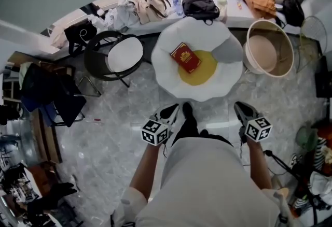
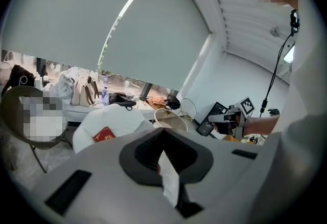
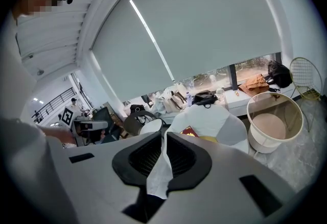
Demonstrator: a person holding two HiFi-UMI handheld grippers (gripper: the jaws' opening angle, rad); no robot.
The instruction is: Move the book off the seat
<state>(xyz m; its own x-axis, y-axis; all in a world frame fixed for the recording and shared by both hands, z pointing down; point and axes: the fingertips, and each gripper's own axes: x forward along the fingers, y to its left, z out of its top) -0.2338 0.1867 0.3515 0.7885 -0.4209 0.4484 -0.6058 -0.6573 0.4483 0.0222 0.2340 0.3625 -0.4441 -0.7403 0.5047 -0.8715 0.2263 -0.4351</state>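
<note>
1. The red book [image 1: 185, 57] lies flat on the white petal-edged seat [image 1: 167, 76], its lower corner over the yellow cushion [image 1: 199, 74]. Nothing touches it.
2. A grey cushion [image 1: 229, 51] sits at the seat's right side, just beside the yellow one. Only the head view shows it whole.
3. Left gripper view: the book [image 2: 103, 134] shows as a small red patch on the seat [image 2: 113, 117], and the gripper's body hides the yellow cushion. Right gripper view: book [image 3: 189, 131] and a strip of the yellow cushion [image 3: 208, 138] both show.
4. Left gripper [image 1: 170, 112]: the jaws are clenched together with nothing between them, as its own view confirms [image 2: 163, 139]. It hangs over the floor, well short of the seat.
5. Right gripper [image 1: 241, 110]: the jaws are likewise pressed together on nothing [image 3: 164, 138], also short of the seat.
6. Each gripper view catches the other gripper out to the side. The head view shows both, level with each other, on either side of the person's body.
7. A black chair [image 1: 115, 55] stands left of the seat and a round tub [image 1: 268, 47] right of it.
8. Behind, along the window, the desk [image 1: 232, 19] carries a black bag [image 1: 199, 5], a bottle [image 1: 176, 1] and other bags.
</note>
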